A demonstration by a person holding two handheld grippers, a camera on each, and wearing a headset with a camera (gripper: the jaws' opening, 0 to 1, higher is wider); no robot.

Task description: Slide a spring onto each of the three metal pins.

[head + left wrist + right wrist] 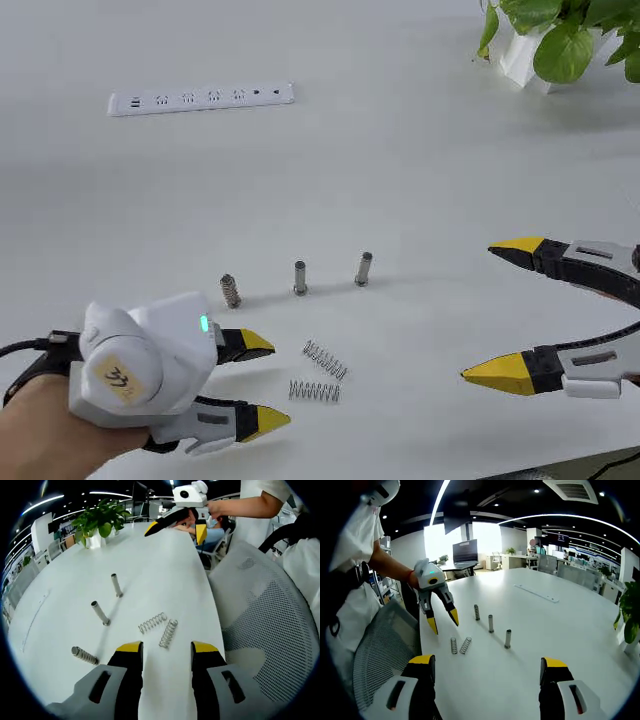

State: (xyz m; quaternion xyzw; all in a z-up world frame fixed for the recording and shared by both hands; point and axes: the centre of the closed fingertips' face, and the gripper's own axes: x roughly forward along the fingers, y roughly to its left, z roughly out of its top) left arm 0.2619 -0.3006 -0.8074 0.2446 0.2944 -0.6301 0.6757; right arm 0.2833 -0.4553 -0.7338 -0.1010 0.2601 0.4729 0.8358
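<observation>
The left gripper [262,380] and right gripper [483,312] hung released and empty; two loose steel coil springs [325,360] lay near three grey metal pins [300,277].

Left claw [262,382] agape, empty; right claw [494,312] agape wider, empty.

Head view steeply downward, gripper views low from opposite sides, sharing pins [300,277]
</observation>
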